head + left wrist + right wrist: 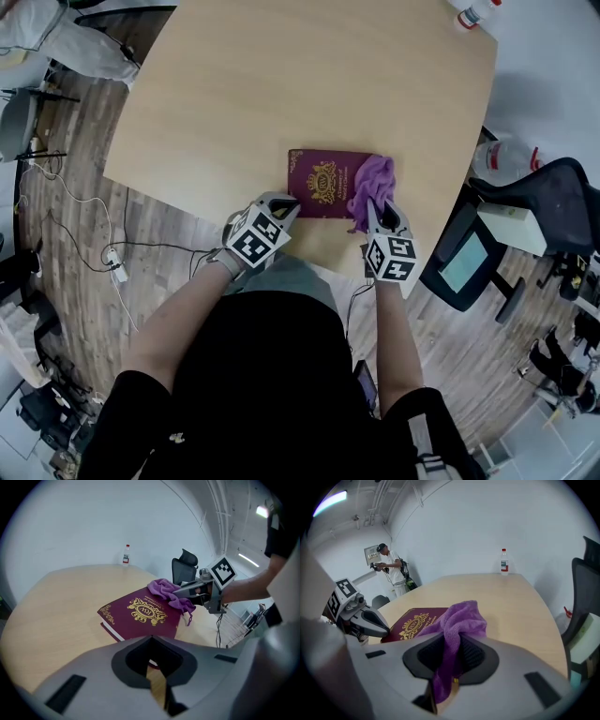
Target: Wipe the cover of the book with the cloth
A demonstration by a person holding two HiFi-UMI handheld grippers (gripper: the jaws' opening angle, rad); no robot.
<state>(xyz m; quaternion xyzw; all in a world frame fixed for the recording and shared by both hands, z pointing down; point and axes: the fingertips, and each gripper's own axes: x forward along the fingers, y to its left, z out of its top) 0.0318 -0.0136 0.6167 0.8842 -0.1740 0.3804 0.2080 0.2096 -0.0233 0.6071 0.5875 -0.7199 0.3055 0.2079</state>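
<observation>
Pale tabletop (281,75), near edge: the book (319,183) lies flat, long axis along that edge. Your right tool (380,217) clenches the cloth (372,186) on the cover's right end. The bare cover runs leftward toward your left tool (287,209), jaws together and empty.

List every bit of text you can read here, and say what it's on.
"RW": gold monogram in the crest on the book cover.
Gold line of print beside the crest: too small to read with certainty.
Label on the bottle: too small to read.
</observation>
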